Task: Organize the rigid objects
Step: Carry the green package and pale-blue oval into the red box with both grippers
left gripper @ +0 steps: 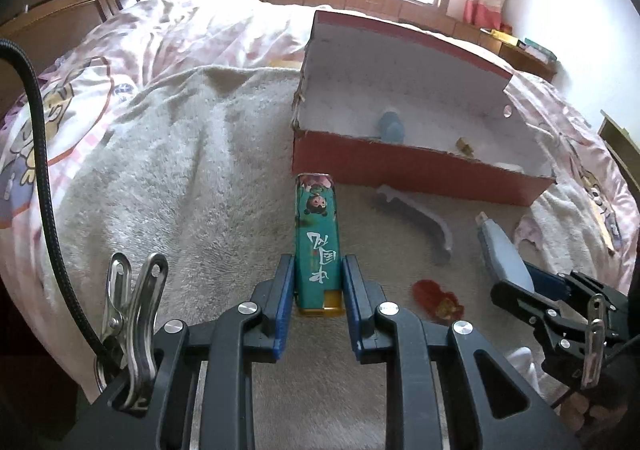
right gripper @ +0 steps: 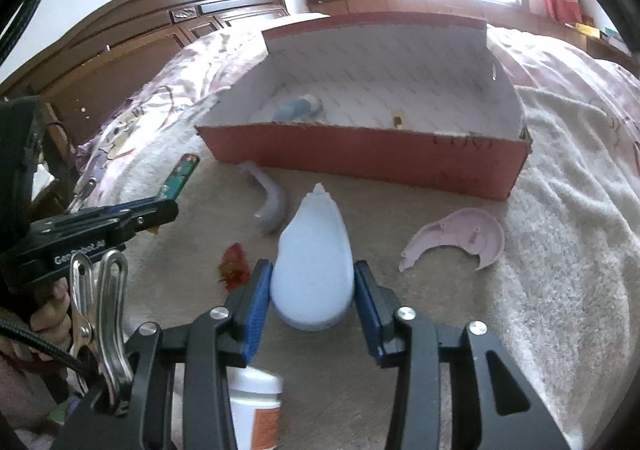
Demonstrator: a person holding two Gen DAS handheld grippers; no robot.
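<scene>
Teal tin [left gripper: 318, 246] label faces left view — edge-on in right, white jar [right gripper: 256, 406] right only

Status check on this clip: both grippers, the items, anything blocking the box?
Left gripper shut on teal tin. Right gripper shut on pale blue shell. Red box ahead, path clear.

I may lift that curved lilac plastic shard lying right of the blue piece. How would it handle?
The shard looks like thin moulded plastic, so probably stiff and light. Its broken edge suggests it could snap further. Lying dished on the towel, it may rock when pushed.
</scene>
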